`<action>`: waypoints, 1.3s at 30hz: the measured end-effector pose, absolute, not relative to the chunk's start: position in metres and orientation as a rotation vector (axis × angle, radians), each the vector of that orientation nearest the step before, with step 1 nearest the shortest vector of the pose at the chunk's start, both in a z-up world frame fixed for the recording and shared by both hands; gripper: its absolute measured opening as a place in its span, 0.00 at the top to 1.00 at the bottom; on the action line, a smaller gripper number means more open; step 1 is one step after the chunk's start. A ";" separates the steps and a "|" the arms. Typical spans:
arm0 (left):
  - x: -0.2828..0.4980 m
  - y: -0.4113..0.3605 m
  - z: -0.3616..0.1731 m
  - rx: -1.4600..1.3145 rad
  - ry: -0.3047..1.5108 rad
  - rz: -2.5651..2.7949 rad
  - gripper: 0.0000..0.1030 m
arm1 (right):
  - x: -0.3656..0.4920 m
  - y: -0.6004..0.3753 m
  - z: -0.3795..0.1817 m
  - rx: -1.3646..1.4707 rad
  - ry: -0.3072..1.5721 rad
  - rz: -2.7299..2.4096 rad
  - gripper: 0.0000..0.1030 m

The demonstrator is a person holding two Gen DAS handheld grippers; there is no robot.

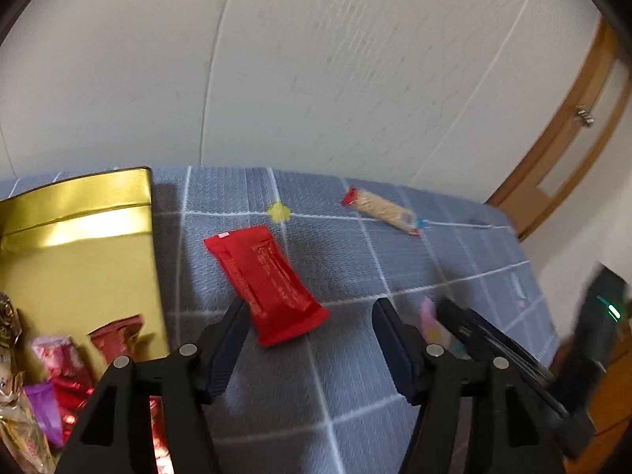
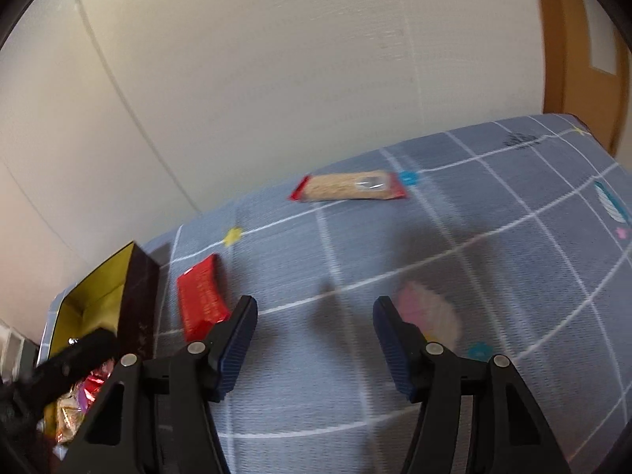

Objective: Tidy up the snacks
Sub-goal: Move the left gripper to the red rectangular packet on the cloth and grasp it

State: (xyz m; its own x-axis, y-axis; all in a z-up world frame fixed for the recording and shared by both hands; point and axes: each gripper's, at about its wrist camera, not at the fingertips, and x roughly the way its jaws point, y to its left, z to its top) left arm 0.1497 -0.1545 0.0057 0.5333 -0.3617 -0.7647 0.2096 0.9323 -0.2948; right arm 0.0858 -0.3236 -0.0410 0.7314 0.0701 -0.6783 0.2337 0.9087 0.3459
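Gold box (image 1: 79,260) sits at nine o'clock on the blue checked cloth (image 1: 355,375), lid off, so snacks can drop in; some shiny ones (image 1: 59,359) lie inside already; the red packet (image 1: 266,284) lies flat just beside the box, at twelve o'clock from the left gripper (image 1: 308,335), whose jaws are spread wide with nothing in them; the cracker pack (image 2: 349,186) waits far off at twelve o'clock from the right gripper (image 2: 314,333), also parted and empty, likely reaching for it.

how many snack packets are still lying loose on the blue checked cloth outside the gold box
2: a red foil packet beside the gold box, and a clear-wrapped cracker bar farther back near the wall.
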 end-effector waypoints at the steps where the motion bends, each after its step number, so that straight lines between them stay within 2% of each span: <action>1: 0.154 -0.158 0.003 -0.168 0.967 -0.329 0.37 | 0.082 -0.332 -0.043 0.450 0.745 -0.100 0.40; 9: 0.193 -0.178 -0.037 -0.054 1.093 -0.160 0.37 | 0.063 -0.370 -0.052 0.561 0.724 -0.119 0.40; 15: 0.199 -0.181 -0.054 -0.039 1.114 -0.145 0.38 | 0.057 -0.380 -0.049 0.596 0.697 -0.118 0.38; 19: 0.195 -0.186 -0.056 0.007 1.066 -0.172 0.40 | 0.056 -0.383 -0.052 0.619 0.695 -0.110 0.38; 21: 0.191 -0.189 -0.057 0.036 1.044 -0.197 0.52 | 0.056 -0.384 -0.053 0.627 0.698 -0.111 0.38; 24: 0.180 -0.191 -0.059 0.032 1.016 -0.225 0.55 | 0.056 -0.384 -0.054 0.636 0.698 -0.106 0.38; 34: 0.129 -0.190 -0.063 0.029 0.967 -0.294 0.56 | 0.084 -0.369 -0.058 0.542 0.751 -0.059 0.38; 39: 0.120 -0.188 -0.062 0.045 0.927 -0.319 0.56 | 0.125 -0.362 -0.053 0.388 0.776 -0.024 0.38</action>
